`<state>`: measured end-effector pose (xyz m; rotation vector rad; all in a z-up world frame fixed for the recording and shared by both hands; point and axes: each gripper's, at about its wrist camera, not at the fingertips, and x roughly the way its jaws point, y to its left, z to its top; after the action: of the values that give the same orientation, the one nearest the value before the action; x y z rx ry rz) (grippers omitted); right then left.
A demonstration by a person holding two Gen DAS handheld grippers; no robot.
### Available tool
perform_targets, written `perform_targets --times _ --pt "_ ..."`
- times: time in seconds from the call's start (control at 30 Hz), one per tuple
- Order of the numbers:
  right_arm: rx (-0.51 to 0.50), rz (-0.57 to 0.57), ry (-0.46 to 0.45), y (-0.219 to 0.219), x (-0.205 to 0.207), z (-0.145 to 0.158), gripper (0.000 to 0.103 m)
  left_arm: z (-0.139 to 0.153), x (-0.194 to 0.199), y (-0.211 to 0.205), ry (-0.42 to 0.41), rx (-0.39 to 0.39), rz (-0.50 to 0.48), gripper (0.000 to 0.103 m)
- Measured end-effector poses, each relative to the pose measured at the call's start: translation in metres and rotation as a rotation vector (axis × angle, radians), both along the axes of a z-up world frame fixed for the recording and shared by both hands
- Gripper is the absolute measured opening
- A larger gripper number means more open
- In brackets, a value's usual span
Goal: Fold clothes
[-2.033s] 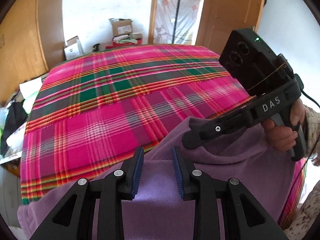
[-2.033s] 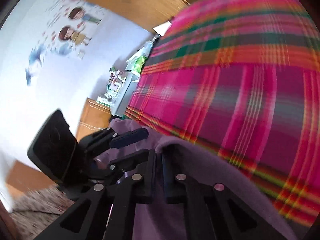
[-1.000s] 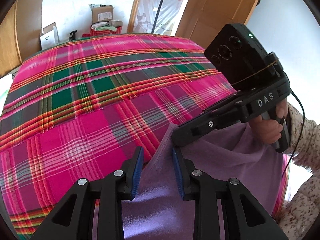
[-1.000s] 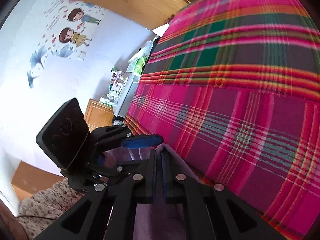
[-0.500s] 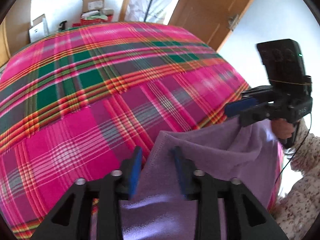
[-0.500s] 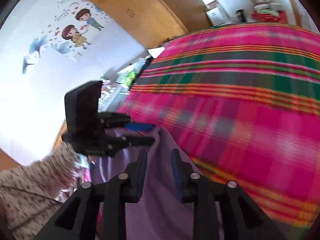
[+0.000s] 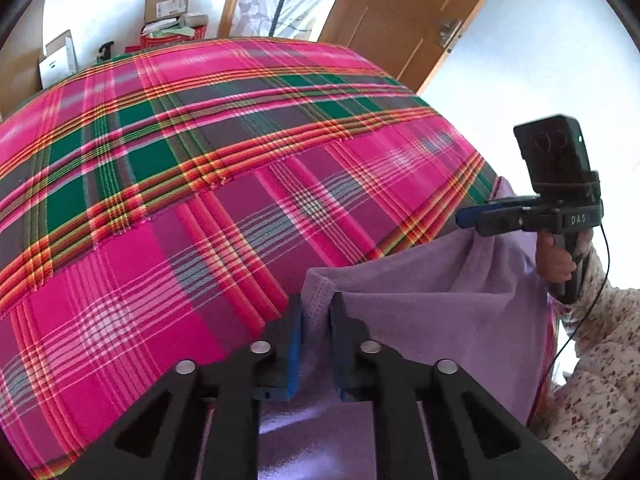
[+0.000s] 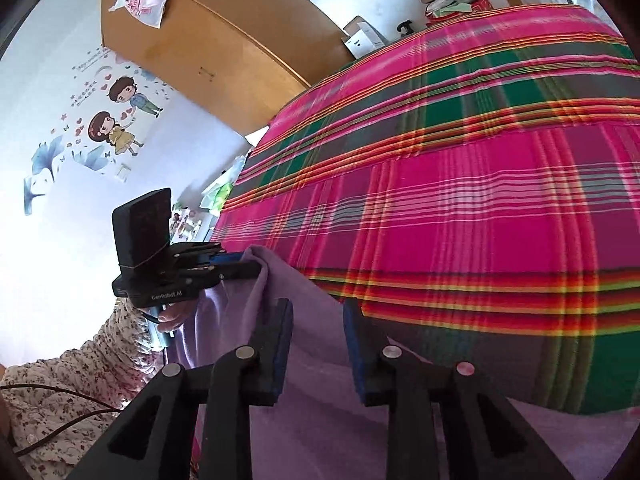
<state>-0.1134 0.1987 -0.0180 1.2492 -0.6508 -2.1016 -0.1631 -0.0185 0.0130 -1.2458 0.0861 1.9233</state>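
Note:
A purple fleece garment (image 7: 440, 312) lies over the near edge of a bed with a pink, green and red plaid cover (image 7: 200, 200). My left gripper (image 7: 316, 336) is shut on a hemmed corner of the garment, lifted a little off the cover. In the right wrist view the same left gripper (image 8: 248, 264) pinches that corner, with the cloth hanging from it. My right gripper (image 8: 318, 336) is open, its blue pads wide apart over the purple garment (image 8: 320, 420). From the left wrist view the right gripper (image 7: 466, 218) hovers at the bed's right edge, with a ridge of cloth rising to its underside.
Cardboard boxes (image 7: 164, 0) and a wooden door (image 7: 400, 20) stand beyond the bed's far end. A wooden wardrobe (image 8: 200, 40) and a cluttered side table (image 8: 192, 220) flank the bed's left side. A floral sleeve (image 7: 592, 380) is close on the right.
My left gripper has closed on the garment's corner. My right gripper, earlier shut on the cloth beside the left one, has opened and moved away to the right, spreading the edge.

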Motion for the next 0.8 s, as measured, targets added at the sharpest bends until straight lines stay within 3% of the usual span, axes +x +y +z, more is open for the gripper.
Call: perform_targets --times 0.27,0.57,0.8 --pt "0.149 0.070 0.063 -0.016 0.006 0.008 0.028 0.012 -0.001 -0.013 0.005 0.095 0.058 0.009" --pt "0.412 0.355 0.168 -0.065 0.026 0.009 0.028 -0.001 -0.008 -0.014 -0.039 0.095 0.084 0.010" --pt "0.492 0.407 0.197 -0.075 0.034 0.006 0.026 -0.003 -0.008 -0.015 -0.050 0.101 0.090 0.010"
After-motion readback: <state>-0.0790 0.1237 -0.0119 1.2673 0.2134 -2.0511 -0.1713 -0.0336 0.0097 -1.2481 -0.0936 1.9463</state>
